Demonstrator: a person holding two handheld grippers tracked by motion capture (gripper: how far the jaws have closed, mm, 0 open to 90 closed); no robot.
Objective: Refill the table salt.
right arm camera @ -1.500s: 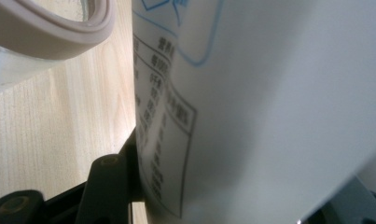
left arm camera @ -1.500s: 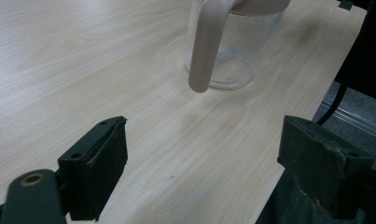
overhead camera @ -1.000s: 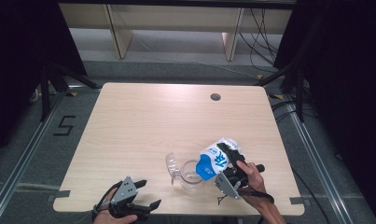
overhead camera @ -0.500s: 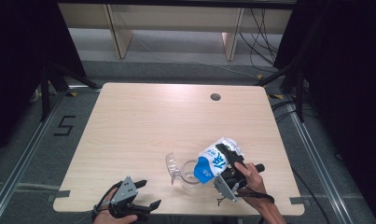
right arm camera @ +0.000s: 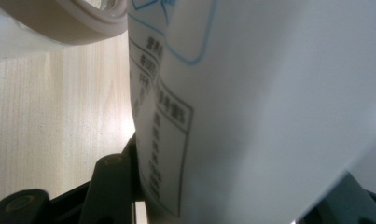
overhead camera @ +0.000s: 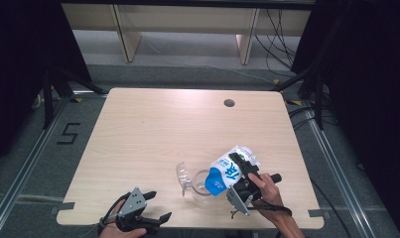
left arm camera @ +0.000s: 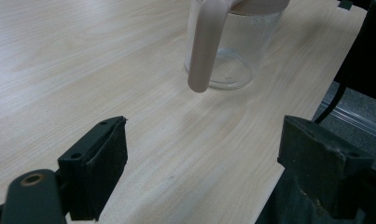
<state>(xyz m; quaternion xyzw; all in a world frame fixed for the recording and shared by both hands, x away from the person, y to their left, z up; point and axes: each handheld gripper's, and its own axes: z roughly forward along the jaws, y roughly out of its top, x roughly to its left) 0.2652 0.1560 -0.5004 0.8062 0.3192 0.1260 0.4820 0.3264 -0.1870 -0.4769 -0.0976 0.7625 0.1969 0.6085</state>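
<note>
Pouch [overhead camera: 231, 170] in blue and white tilts over the clear jug [overhead camera: 203, 186] in the high view, clamped in the right gripper [overhead camera: 243, 184], while the left gripper view shows the left gripper [left arm camera: 199, 172] near the jug's handle [left arm camera: 204, 44], jaws wide apart, and the right gripper view shows jaws pinching the pouch beside the jug's rim [right arm camera: 59, 23].

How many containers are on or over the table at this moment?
2. A clear jug stands near the table's front edge. A white-and-blue pouch is held tilted over it by the right gripper. Nothing else seems hidden.
</note>
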